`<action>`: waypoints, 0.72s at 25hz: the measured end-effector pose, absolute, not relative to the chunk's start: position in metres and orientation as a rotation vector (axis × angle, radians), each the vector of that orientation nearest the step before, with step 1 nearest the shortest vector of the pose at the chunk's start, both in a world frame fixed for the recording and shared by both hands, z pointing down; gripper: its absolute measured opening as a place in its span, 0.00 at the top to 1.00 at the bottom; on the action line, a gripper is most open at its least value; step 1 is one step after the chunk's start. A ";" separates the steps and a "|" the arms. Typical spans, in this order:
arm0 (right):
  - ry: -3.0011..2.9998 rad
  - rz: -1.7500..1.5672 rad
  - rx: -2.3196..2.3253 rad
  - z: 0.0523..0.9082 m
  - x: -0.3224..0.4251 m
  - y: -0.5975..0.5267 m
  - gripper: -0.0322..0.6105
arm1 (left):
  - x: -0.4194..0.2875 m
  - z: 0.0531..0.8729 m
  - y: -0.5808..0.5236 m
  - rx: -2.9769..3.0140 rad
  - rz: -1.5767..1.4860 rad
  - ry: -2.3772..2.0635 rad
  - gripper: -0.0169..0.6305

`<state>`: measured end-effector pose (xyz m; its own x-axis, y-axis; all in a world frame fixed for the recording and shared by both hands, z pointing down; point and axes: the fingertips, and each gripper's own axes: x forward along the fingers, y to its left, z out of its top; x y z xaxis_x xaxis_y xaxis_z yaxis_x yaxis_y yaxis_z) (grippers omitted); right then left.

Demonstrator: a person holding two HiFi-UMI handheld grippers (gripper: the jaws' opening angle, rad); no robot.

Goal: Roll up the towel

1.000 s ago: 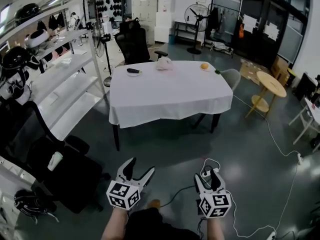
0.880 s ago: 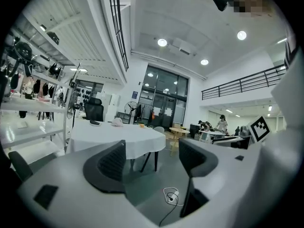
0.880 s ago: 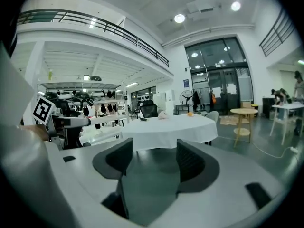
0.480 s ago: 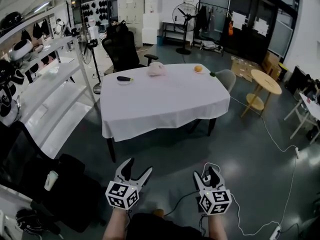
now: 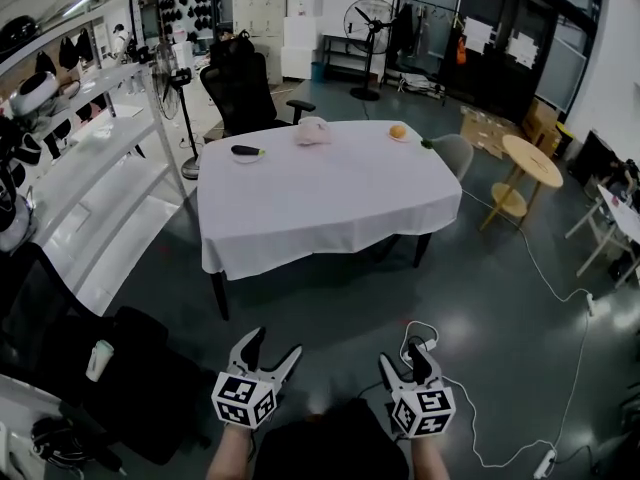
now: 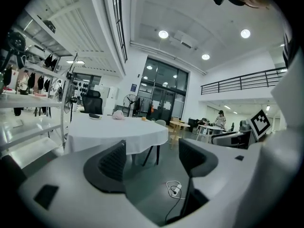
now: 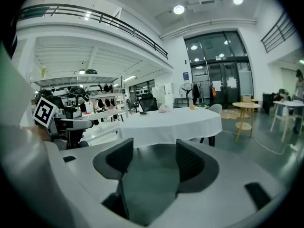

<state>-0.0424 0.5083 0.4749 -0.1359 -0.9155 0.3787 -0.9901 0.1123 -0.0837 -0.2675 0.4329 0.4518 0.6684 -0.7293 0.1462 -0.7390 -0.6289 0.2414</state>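
Towel: pale pink bundle (image 5: 313, 130), probably it, well ahead of both grippers, at the far table (image 5: 330, 208) edge; axis unreadable.
Nearer hand: neither clearly.
Neighbours: dark item (image 5: 246, 151) left, orange (image 5: 398, 131) right, both apart.
Left gripper (image 5: 274, 343): jaws apart, empty.
Right gripper (image 5: 405, 360): likewise.
In the way: open floor, tabletop's depth.

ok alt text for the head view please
The left tool and right tool, both open and empty, are held low over a grey floor, well short of a white-clothed table. Along its far edge lie a crumpled pink towel, an orange fruit and a dark item.
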 end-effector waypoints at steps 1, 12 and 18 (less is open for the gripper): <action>-2.152 0.475 1.889 0.478 -0.043 0.510 0.52 | -0.269 0.454 0.436 2.599 0.053 -1.174 0.41; -2.205 0.488 1.838 0.486 -0.039 0.462 0.52 | -0.268 0.458 0.405 2.601 0.086 -1.259 0.41; -2.238 0.472 1.803 0.484 -0.025 0.404 0.52 | -0.252 0.456 0.354 2.592 0.074 -1.298 0.41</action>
<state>-0.0255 0.4044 0.4840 -0.2174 -0.9021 0.3728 -0.9758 0.1917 -0.1052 -0.2521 0.3544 0.4562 0.6036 -0.7825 0.1525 -0.7948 -0.5758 0.1915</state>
